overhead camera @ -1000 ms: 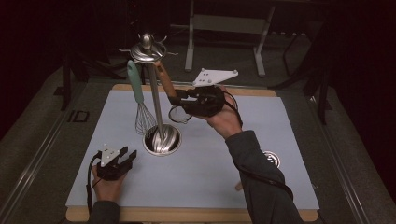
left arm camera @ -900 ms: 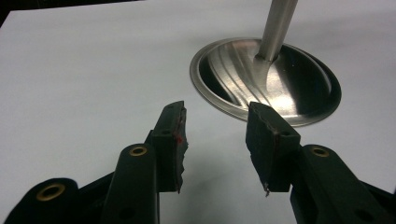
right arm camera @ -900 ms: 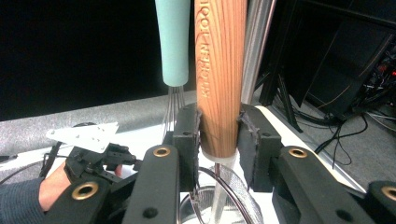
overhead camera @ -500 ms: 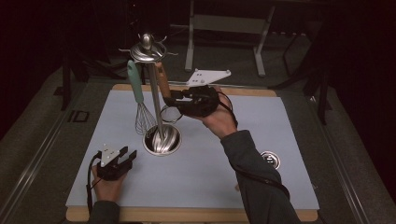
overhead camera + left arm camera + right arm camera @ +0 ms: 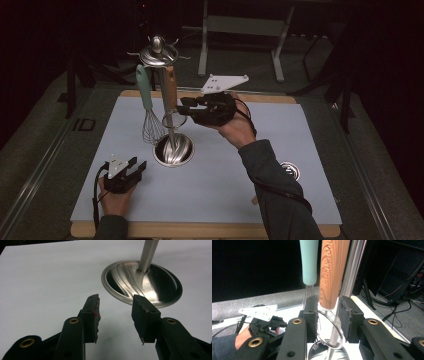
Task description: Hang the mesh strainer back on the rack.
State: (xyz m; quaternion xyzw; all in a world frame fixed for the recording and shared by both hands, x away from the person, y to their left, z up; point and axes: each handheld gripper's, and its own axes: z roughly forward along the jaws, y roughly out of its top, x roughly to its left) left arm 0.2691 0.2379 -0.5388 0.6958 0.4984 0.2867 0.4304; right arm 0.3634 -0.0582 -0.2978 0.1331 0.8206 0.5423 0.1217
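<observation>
A steel utensil stand (image 5: 168,127) rises from its round base (image 5: 173,150) on the mat. From its top hang a teal-handled whisk (image 5: 144,90) and a wooden-handled coil whisk (image 5: 171,89), both upright. My right gripper (image 5: 181,106) is held level at the wooden handle (image 5: 333,272), whose lower end sits between its pads with slim gaps, so it is open. The teal handle (image 5: 309,262) hangs just beyond. My left gripper (image 5: 134,164) rests on the mat near the base (image 5: 142,282), open and empty (image 5: 115,302).
A pale blue mat (image 5: 250,165) covers the wooden table. A small round disc (image 5: 290,170) lies on the mat at the right. A metal frame (image 5: 240,25) stands on the dark floor behind the table.
The wooden-handled whisk leaned toward the right gripper a second ago and now hangs straight beside the pole. The left gripper has not moved.
</observation>
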